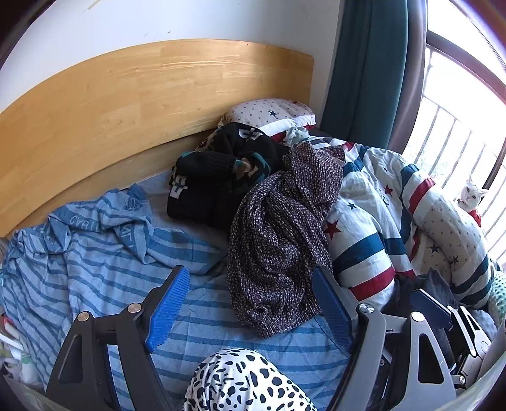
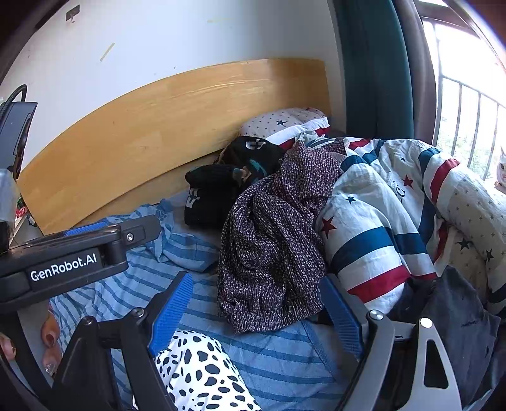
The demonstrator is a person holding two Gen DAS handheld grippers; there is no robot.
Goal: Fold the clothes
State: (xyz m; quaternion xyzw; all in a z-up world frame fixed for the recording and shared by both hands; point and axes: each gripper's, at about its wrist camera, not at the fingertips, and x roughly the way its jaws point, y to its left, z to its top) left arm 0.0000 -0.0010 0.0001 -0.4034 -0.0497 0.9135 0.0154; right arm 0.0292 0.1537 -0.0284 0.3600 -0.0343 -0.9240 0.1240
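both grippers (image 1: pixel 249 303) (image 2: pixel 256 311) level over bed, jaws spread.

A wooden headboard (image 1: pixel 151 104) stands against a white wall (image 1: pixel 177 19). A star-print pillow (image 1: pixel 268 112) lies in the bed's far corner, beside a teal curtain (image 1: pixel 367 69). A crumpled duvet (image 1: pixel 373 227) with red and blue stripes and stars is heaped along the window side. A white cat (image 1: pixel 471 196) sits behind it, before window railings (image 1: pixel 452 139).
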